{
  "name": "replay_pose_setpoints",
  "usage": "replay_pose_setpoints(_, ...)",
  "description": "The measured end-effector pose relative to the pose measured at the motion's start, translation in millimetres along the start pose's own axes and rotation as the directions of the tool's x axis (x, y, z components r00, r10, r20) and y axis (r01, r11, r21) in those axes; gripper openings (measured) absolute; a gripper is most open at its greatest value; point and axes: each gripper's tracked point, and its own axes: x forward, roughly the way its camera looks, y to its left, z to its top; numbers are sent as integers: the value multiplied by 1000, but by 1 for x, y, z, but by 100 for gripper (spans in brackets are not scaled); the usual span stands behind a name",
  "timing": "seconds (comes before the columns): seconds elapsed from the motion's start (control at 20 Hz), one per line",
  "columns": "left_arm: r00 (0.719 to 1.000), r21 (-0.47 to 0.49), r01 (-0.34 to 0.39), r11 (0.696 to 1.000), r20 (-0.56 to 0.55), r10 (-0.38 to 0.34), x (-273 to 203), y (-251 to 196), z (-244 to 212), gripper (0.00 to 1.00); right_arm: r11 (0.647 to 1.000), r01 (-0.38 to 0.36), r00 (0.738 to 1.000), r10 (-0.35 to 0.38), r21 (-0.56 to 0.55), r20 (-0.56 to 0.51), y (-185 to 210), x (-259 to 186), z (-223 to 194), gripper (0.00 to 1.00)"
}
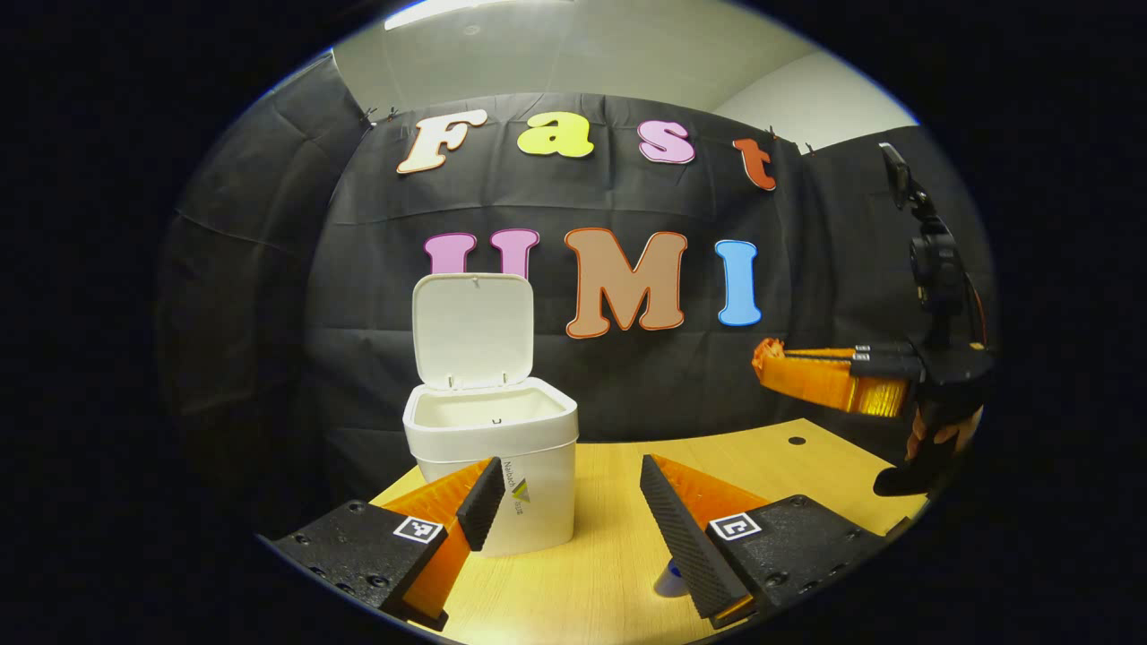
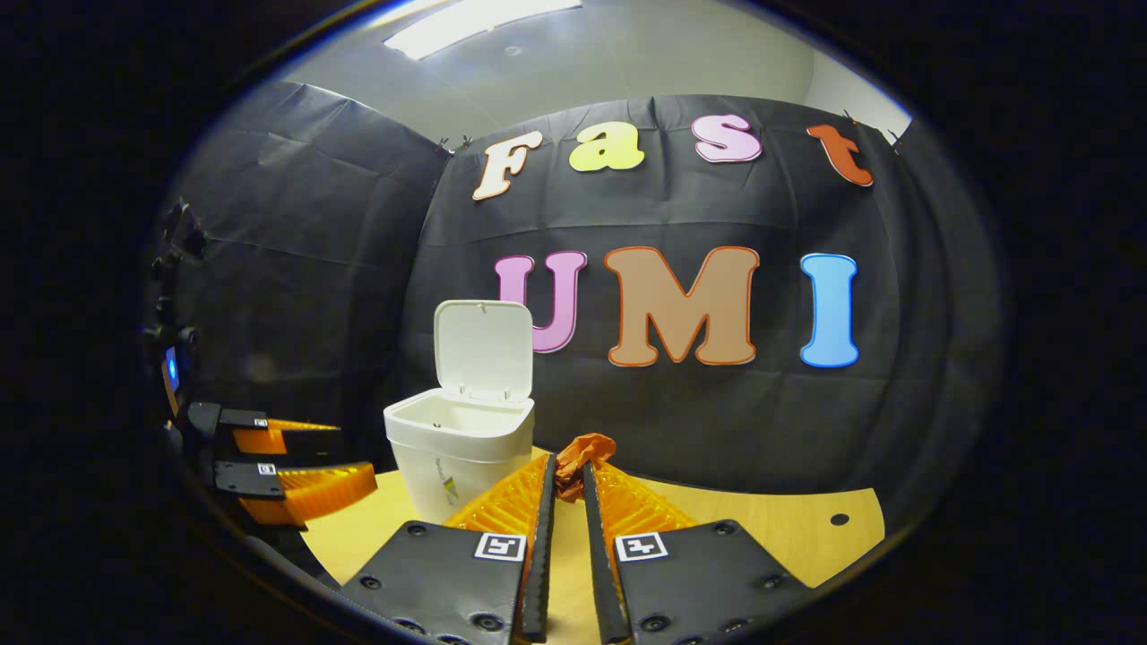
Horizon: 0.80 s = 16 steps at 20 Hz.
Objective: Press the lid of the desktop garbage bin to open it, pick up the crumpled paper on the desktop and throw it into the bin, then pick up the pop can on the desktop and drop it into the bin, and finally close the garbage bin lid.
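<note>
The white bin (image 1: 488,448) stands on the wooden table (image 1: 789,466) with its lid (image 1: 472,330) swung upright, showing a bare inside. My left gripper (image 1: 564,502) is open just in front of the bin, a little to its right, holding nothing. A small white and blue thing (image 1: 669,580), perhaps the pop can, peeks out under its right finger. In the right gripper view, my right gripper (image 2: 569,466) is shut on the orange crumpled paper (image 2: 587,445), above the table and right of the bin (image 2: 457,448). The right gripper (image 1: 766,363) hovers in the air at the right of the left gripper view.
A hand (image 1: 941,439) holds the right gripper's handle at the table's right side. The left gripper (image 2: 354,451) shows at the left edge of the right gripper view, level with the bin. A small dark hole (image 2: 840,519) marks the tabletop near the far right edge.
</note>
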Motion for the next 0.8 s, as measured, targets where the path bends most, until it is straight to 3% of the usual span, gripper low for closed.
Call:
replay_pose_setpoints(0.35,999,-11,-35,999,-23,35,-2,42,-13,92,997,-81,996,82,-13,29,47,73,31,22)
replay_pose_setpoints(0.8,996,-41,-60,997,-70,57,8,95,-36,92,990,-140,987,141,19,-73,105,163,3,24)
